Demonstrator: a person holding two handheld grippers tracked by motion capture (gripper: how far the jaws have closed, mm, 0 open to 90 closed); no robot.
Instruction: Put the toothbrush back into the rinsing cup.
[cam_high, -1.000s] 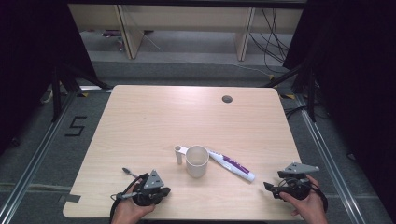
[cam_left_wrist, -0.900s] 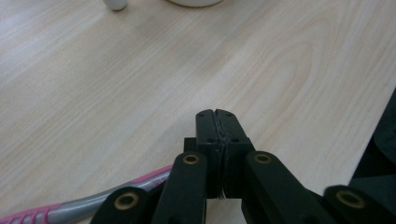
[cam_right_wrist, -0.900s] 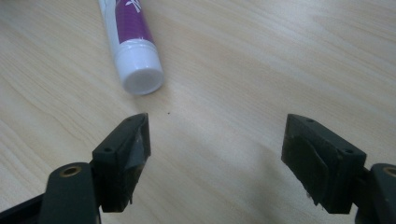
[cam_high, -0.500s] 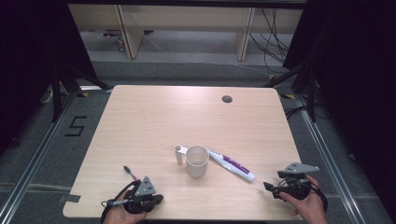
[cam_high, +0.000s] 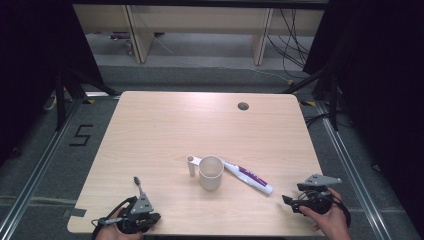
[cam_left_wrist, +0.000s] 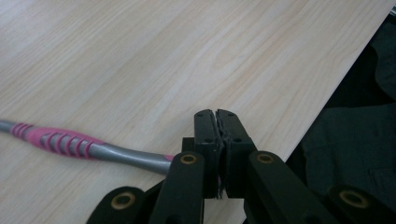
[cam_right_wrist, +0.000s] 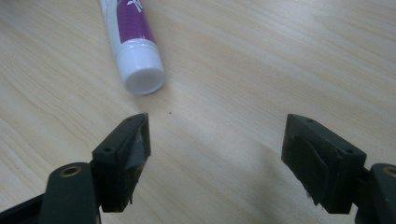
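Toothbrush lies free near the table's near-left corner

Left gripper (cam_left_wrist: 218, 122) is clenched on nothing beside the toothbrush (cam_left_wrist: 70, 145); right gripper (cam_right_wrist: 217, 149), jaws spread, faces the toothpaste tube (cam_right_wrist: 133, 46), likely its next grasp.

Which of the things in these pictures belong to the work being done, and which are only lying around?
Belonging to the work, as it seems:
- toothbrush, beside the shut left gripper
- toothpaste tube, just ahead of the open right gripper
- white mug, probably, between the two

Only around:
- round hole in the table
- floor mark "5"
- cables behind the table
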